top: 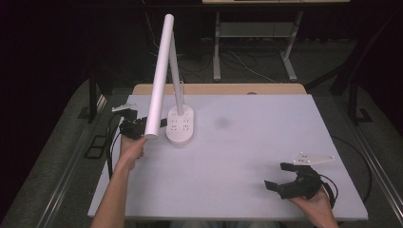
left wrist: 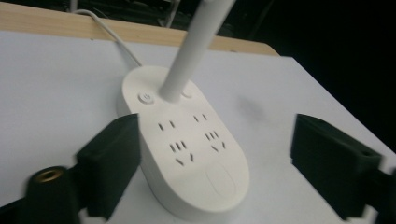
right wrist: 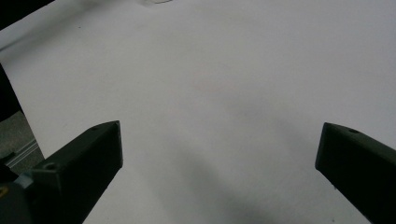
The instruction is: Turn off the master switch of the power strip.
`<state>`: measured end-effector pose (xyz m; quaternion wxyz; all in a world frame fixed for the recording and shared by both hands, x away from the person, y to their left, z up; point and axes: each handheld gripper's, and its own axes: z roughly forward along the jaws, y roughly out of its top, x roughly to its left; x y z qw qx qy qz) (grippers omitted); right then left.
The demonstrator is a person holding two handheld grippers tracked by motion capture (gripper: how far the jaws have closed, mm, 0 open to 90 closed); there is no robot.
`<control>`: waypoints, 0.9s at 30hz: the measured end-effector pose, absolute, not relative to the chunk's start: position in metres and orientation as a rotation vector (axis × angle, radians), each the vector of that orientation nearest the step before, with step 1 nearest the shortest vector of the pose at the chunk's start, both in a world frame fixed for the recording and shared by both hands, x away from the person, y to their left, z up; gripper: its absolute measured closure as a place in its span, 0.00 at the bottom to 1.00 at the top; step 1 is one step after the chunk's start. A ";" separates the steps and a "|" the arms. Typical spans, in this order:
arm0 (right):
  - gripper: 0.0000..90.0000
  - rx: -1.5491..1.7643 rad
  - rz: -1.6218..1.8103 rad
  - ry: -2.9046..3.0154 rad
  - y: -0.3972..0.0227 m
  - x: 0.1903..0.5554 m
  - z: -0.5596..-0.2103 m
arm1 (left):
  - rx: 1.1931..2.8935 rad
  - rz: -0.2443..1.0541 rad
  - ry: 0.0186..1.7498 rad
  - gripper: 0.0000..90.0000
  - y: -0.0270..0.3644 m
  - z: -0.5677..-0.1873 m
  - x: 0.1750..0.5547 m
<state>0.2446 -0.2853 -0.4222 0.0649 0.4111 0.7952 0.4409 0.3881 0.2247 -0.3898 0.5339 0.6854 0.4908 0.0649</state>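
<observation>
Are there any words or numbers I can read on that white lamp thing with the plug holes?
No words or numbers can be read anywhere.
The lamp base bears only a power sign on its round button, left of the pole.
The button behind the pole is hidden.

Lighting's pretty uneven: the white table (top: 266, 142) is lit evenly from above and reads bright, while the floor and everything behind it drops into near-black. There's a soft smudgy shadow on the tabletop right of the lamp base (top: 180, 125), and in the right gripper view a broad faint shadow runs diagonally across the surface between the jaws. The left gripper view is the softest of the three, with the lamp base (left wrist: 187, 144) a bit washed out, its stem (left wrist: 191, 51) blown out to flat white, and the close-up jaws blurry at the edges.
</observation>
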 end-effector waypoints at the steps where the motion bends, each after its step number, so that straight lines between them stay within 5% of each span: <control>1: 0.00 1.241 1.332 2.400 -0.285 0.245 -0.422 | 1.634 0.157 1.175 0.11 0.224 -0.390 0.385; 6: 0.00 1.236 1.331 2.405 -0.285 0.245 -0.422 | 1.666 0.138 1.159 0.00 0.222 -0.390 0.371; 27: 0.00 1.242 1.335 2.404 -0.285 0.244 -0.422 | 1.724 0.130 1.012 0.00 0.213 -0.393 0.309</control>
